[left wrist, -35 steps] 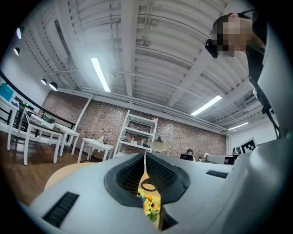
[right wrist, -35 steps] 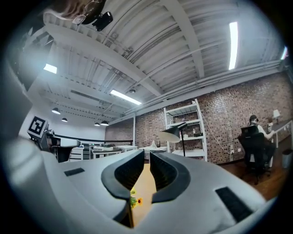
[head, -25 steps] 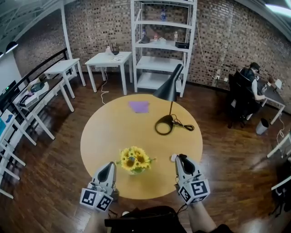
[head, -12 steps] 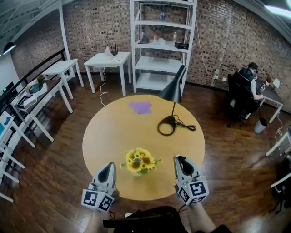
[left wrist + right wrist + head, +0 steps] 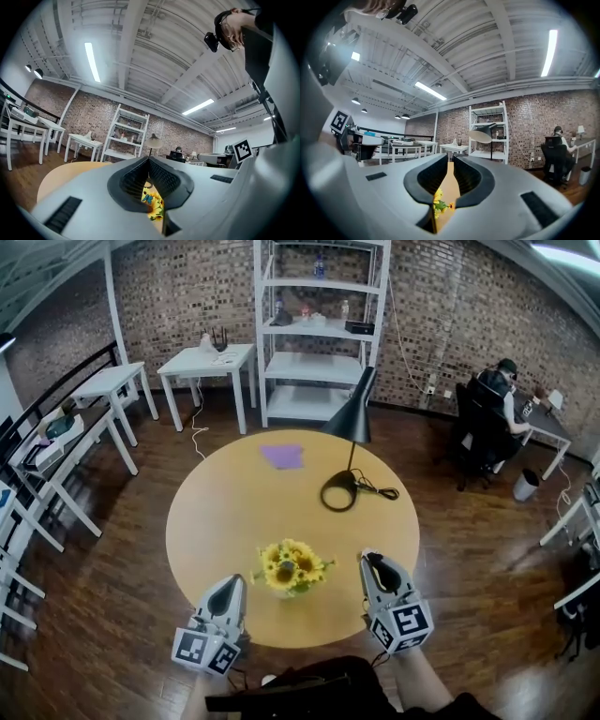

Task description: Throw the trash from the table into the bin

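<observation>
Both grippers have drifted slightly left along the worktop's (image 5: 216, 521) near edge; left gripper (image 5: 228, 583) jaws closed, right gripper (image 5: 373, 562) jaws barely parted, both empty; probably idle because the purple scrap (image 5: 283, 457) lies beyond the flowers (image 5: 292, 566).

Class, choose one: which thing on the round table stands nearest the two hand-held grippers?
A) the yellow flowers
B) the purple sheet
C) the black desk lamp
A: the yellow flowers stand near the table edge, between the left hand-held gripper and the right hand-held gripper; the lamp and sheet are farther back.
</observation>
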Demonstrator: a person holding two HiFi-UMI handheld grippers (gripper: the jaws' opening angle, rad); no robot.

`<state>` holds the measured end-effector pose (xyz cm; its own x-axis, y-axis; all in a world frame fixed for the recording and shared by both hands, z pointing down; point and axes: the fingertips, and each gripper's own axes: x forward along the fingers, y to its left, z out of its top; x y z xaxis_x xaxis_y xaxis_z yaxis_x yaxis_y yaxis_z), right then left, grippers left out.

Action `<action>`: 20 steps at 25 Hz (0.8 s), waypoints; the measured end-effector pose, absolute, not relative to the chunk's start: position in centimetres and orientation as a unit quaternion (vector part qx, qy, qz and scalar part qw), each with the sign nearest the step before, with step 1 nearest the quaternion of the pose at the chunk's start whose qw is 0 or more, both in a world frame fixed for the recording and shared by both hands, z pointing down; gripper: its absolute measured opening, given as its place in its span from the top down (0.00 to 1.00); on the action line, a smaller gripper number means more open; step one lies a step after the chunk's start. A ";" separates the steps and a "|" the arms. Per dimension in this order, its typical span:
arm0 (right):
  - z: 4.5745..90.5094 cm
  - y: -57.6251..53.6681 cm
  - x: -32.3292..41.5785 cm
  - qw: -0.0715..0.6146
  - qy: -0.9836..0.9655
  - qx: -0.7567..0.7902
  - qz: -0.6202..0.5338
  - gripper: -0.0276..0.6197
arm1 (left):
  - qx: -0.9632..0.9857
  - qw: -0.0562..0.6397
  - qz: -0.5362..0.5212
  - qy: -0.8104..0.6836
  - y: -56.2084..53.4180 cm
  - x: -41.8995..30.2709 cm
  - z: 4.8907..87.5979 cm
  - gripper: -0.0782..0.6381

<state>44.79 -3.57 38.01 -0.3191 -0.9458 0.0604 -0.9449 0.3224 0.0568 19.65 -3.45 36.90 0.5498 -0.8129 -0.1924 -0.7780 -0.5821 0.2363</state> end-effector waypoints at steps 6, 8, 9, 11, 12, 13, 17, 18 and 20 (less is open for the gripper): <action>38.8 -3.2 47.0 0.051 -0.782 0.621 0.006 0.89 | 0.876 0.076 -0.156 -0.450 -3.3 17.7 37.5 0.89; 39.3 -2.8 47.5 0.055 -0.773 0.631 0.013 0.89 | 0.875 0.080 -0.153 -0.451 -3.3 17.0 37.6 0.88; 39.7 -2.6 47.8 0.059 -0.769 0.636 0.017 0.89 | 0.875 0.082 -0.153 -0.452 -3.3 16.7 37.8 0.88; 40.5 -2.0 48.5 0.068 -0.759 0.647 0.022 0.89 | 0.875 0.087 -0.153 -0.451 -3.1 16.3 38.2 0.88; 40.8 -1.7 48.8 0.071 -0.753 0.653 0.023 0.89 | 0.876 0.089 -0.153 -0.450 -3.0 16.3 38.5 0.88; 41.0 -1.4 49.0 0.072 -0.747 0.660 0.024 0.89 | 0.877 0.091 -0.151 -0.447 -2.9 16.3 38.7 0.88; 41.9 -1.0 49.5 0.067 -0.734 0.675 0.036 0.89 | 0.882 0.098 -0.140 -0.439 -3.3 16.4 39.3 0.82; 42.4 -1.0 49.6 0.070 -0.735 0.673 0.042 0.85 | 0.882 0.099 -0.138 -0.439 -3.4 16.5 39.4 0.82; 43.7 -1.4 50.3 0.080 -0.737 0.669 0.052 0.81 | 0.885 0.100 -0.131 -0.435 -3.6 17.3 39.7 0.82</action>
